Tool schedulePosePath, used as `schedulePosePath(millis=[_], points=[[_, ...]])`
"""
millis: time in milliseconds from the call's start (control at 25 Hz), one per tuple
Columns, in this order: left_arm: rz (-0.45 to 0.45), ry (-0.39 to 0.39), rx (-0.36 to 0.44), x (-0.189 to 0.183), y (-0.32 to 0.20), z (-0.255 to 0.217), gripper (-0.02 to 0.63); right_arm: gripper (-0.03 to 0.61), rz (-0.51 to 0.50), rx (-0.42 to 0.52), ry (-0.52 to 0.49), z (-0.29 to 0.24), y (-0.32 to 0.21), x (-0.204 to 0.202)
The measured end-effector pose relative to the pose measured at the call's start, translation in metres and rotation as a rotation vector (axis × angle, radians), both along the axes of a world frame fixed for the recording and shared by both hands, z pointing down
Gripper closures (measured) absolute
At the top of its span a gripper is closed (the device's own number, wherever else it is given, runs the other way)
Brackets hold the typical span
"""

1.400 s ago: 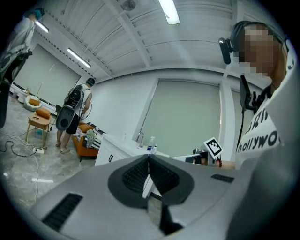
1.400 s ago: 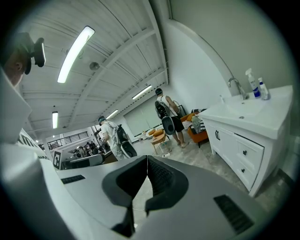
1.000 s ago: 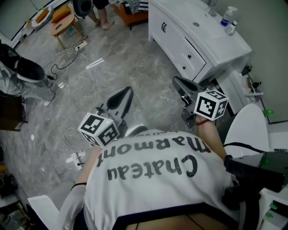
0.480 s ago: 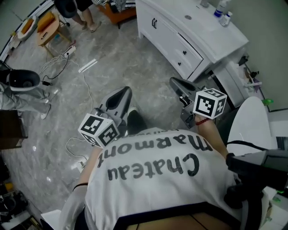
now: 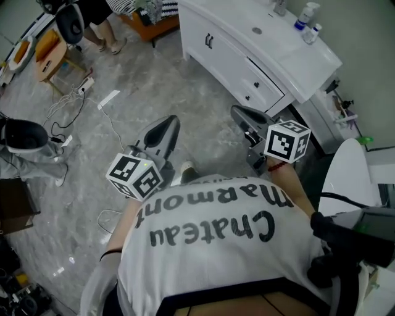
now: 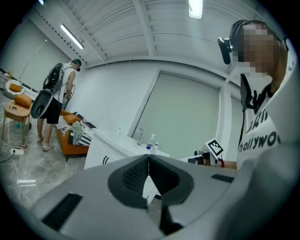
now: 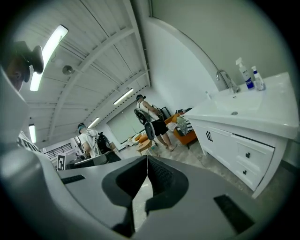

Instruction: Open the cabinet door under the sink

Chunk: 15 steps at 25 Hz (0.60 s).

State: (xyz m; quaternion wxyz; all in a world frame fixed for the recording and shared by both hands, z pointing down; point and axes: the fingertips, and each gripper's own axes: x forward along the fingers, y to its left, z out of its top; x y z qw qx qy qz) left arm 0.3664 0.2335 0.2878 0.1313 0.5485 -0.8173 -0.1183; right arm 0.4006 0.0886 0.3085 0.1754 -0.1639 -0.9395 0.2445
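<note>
In the head view, the white cabinet (image 5: 231, 58) under the sink (image 5: 266, 29) stood along the upper right of the frame. Its door (image 5: 200, 36), with a pair of dark handles (image 5: 208, 41), sat at the left end of the front and lay flush with it, closed. Two drawers (image 5: 258, 83) with small dark knobs were to the right of the door. A tap (image 5: 281, 6) and two bottles (image 5: 308, 17) stood on the white top near the upper right corner.

The left hand-held gripper (image 5: 171, 122) was in the middle of the frame over the grey marble floor (image 5: 123, 86), pointing up-frame toward the cabinet, well apart from it. Its own view showed the two jaws pressed together at the tips with nothing between them. The right hand-held gripper (image 5: 237, 111) was right of centre, nearer the drawer end of the cabinet but not touching it. Its jaws were also together, and empty.

The person's white printed shirt (image 5: 210, 247) filled the lower middle of the frame. At the upper left, cables (image 5: 74, 102) trailed across the floor, beside a small wooden side table (image 5: 49, 55). Another person (image 5: 105, 24) stood at the top edge, next to an orange sofa (image 5: 154, 24).
</note>
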Motion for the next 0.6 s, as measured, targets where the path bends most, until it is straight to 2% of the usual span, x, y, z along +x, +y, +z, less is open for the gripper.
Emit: schedulePosePath(millis=[280, 600], points=[[0.056, -0.028, 0.001, -0.073, 0.004, -0.016, 0.606, 0.566, 0.055, 0.011, -0.017, -0.015, 0.007, -0.067], [0.087, -0.029, 0.021, -0.123, 0.019, -0.011, 0.606, 0.566, 0.068, 0.035, -0.008, -0.008, 0.029, -0.109]])
